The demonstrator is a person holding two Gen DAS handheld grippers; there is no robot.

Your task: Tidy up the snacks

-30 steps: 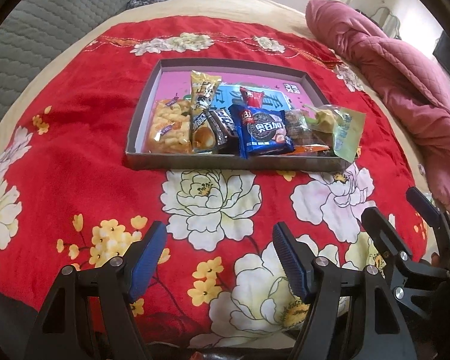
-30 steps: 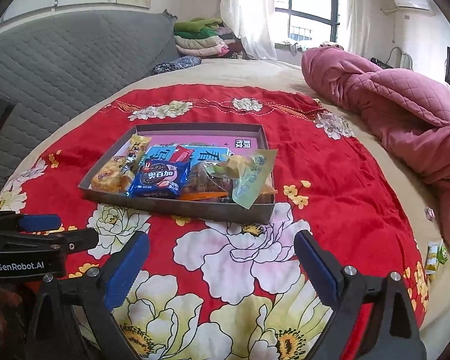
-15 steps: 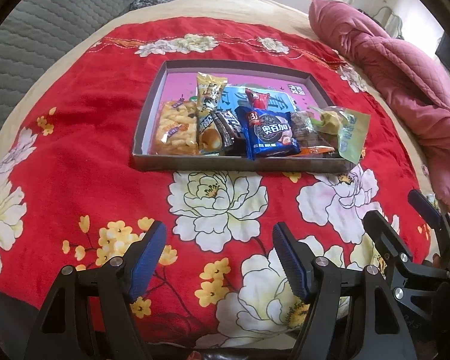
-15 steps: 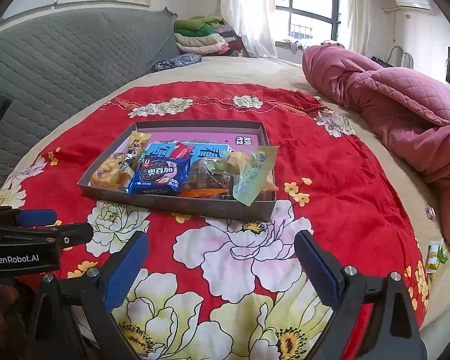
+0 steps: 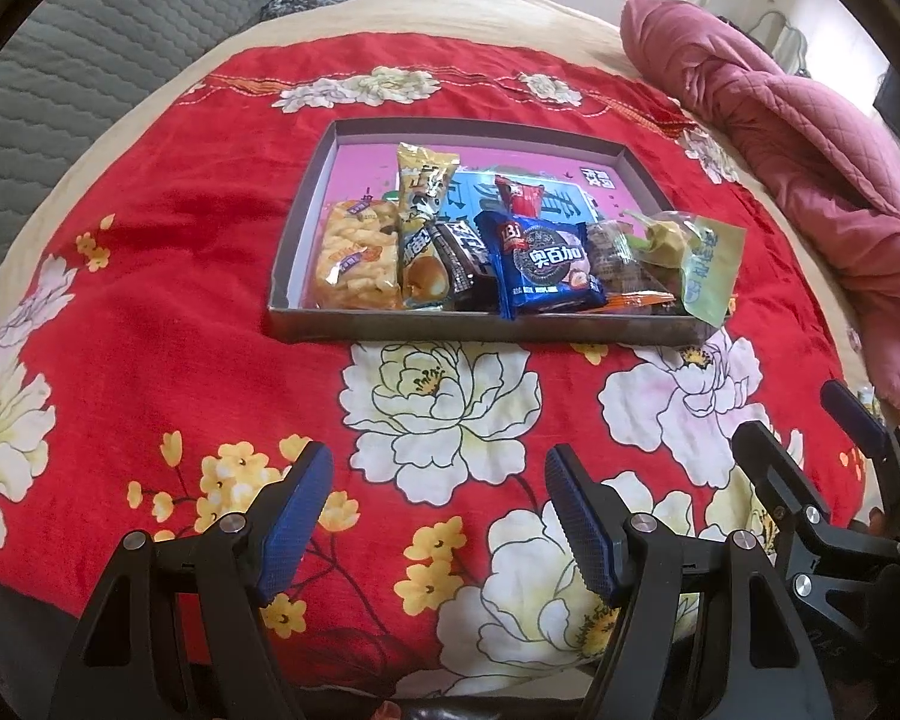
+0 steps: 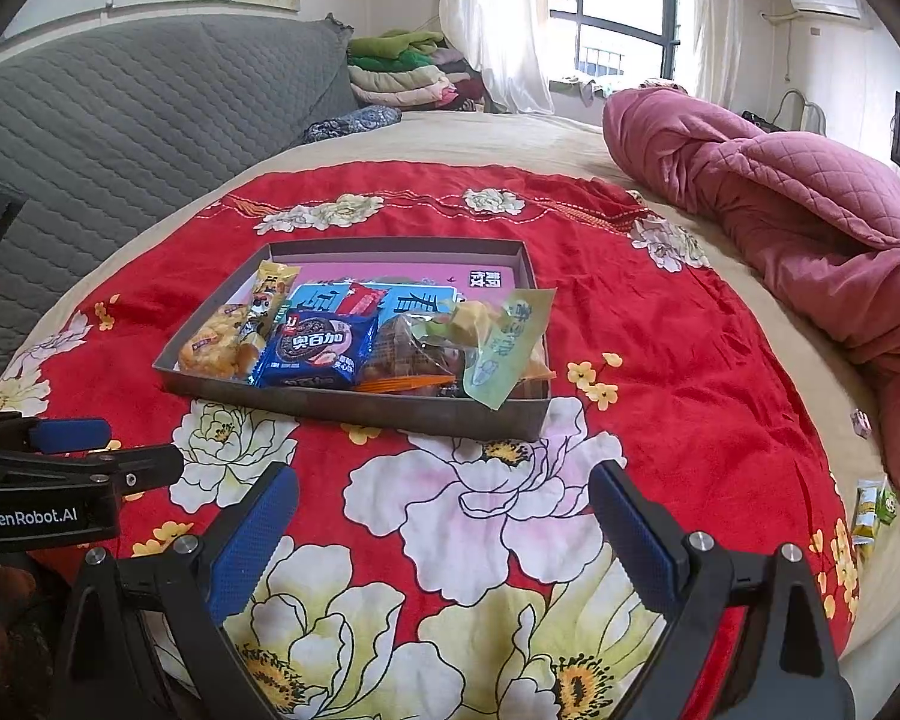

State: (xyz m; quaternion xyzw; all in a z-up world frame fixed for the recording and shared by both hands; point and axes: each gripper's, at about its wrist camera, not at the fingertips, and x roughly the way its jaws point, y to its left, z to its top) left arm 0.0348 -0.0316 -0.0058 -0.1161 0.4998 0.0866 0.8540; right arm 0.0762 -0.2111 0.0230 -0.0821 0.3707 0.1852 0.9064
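A shallow grey box (image 5: 390, 327) (image 6: 354, 408) with a pink floor sits on a red flowered cloth. In it lie several snacks in a row: a yellow puffed-snack bag (image 5: 354, 264), a tall yellow packet (image 5: 420, 204), a dark bar (image 5: 459, 252), a blue cookie pack (image 5: 543, 267) (image 6: 318, 351), a clear bag of brown sweets (image 5: 621, 261) and a green-labelled bag (image 5: 705, 264) (image 6: 501, 348) that overhangs the right corner. My left gripper (image 5: 438, 516) is open and empty, well short of the box. My right gripper (image 6: 444, 534) is open and empty, also short of the box.
A pink quilt (image 6: 810, 210) lies bunched on the right. A grey padded headboard (image 6: 120, 120) stands at the left. A small green and yellow packet (image 6: 873, 510) and a tiny wrapped sweet (image 6: 861, 423) lie off the cloth at the right edge. Folded bedding (image 6: 402, 72) is stacked at the back.
Both views have drifted slightly; the box sits a little lower and to the right in the left wrist view. The grippers stay open and the snacks have not moved.
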